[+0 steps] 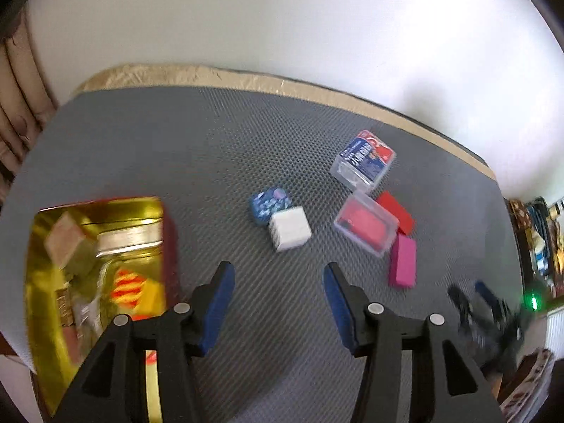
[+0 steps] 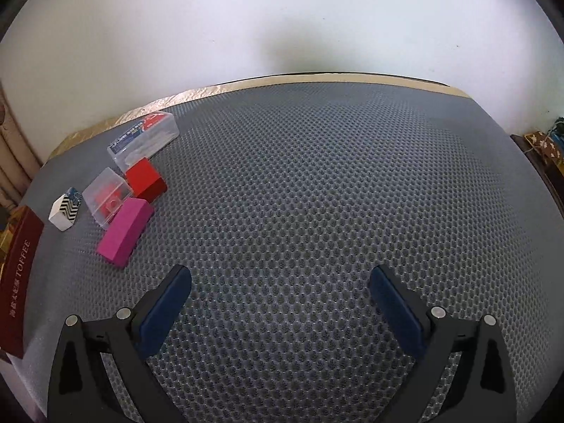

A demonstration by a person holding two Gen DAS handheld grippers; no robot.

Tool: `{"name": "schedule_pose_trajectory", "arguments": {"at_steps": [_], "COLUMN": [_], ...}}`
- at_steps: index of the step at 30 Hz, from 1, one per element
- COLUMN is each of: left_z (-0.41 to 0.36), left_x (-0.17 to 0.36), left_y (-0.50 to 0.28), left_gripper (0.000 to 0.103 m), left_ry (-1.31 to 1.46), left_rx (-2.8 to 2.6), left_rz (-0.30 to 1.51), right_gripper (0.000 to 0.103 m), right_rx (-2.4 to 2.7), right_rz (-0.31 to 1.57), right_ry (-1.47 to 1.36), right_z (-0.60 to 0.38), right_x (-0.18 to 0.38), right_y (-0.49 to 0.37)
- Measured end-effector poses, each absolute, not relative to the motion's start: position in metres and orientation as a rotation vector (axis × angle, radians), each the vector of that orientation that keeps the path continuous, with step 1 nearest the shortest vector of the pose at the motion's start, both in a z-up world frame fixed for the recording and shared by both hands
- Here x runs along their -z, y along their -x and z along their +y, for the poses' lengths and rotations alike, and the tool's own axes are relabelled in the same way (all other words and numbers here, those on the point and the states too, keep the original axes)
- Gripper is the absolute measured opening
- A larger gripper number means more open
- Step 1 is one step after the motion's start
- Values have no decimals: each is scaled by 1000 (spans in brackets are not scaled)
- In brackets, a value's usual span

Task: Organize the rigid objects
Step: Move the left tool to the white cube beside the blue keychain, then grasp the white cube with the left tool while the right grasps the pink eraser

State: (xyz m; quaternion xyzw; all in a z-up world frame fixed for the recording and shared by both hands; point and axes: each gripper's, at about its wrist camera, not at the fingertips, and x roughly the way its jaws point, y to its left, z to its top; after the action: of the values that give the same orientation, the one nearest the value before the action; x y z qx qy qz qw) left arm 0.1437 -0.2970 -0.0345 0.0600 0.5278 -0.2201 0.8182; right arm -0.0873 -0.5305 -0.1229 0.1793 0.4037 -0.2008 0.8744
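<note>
- The loose blocks and boxes lie in a cluster on the gray mat (image 2: 317, 194): a pink block (image 2: 124, 231), a red block (image 2: 145, 180), a small clear case (image 2: 105, 197) with red inside, a larger clear case (image 2: 142, 141) with a blue and red label, a white cube (image 1: 289, 228) and a small blue patterned box (image 1: 269, 204).
- The cube and the blue box touch; the small case sits between the red and pink blocks, apparently touching both.
- The pink block is the nearest piece to both claws. In the right wrist view its long axis runs from near left up to far right, and it sits up and to the left of the right gripper (image 2: 280, 303).
- In the left wrist view the same block lies just ahead and to the right of the left gripper (image 1: 278, 296), while the white cube sits almost straight ahead. I judge the left hand the closer one to the cluster.
- The open gold tin (image 1: 95, 271), already holding several things, stands to the left of the left gripper; that view is blurred, so its contents are hard to name.
- Left gripper: partly spread, nothing between its pads.
- Right gripper: spread wide over bare mat, holding nothing.
</note>
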Motion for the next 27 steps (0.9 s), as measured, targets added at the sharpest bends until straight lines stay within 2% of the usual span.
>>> {"name": "schedule_pose_trajectory", "arguments": {"at_steps": [7,18,19,21,27], "left_z": [-328,-339,-337,-334,-321], "left_x": [65,94,98,103,101], "left_y": [-178,-194,-195,-195,-174], "left_gripper": [54,54,49,30,30], "left_ry": [-118,-96,-83,-67,-45], "left_rx": [407,363,360,358,393], "left_rz": [1219,1271,1278,1292,1291], "right_gripper": [101,101,102,102,102], "right_rx": [381,365,365,364,363], "right_rz": [837,836,836,836,844], "right_ry": [-382,-382,-382,-383,-380], "right_z": [-526,-524,-524,-524,-524], "right_x": [118,117,117,117,118], "right_y": [90,87,87,87,85]}}
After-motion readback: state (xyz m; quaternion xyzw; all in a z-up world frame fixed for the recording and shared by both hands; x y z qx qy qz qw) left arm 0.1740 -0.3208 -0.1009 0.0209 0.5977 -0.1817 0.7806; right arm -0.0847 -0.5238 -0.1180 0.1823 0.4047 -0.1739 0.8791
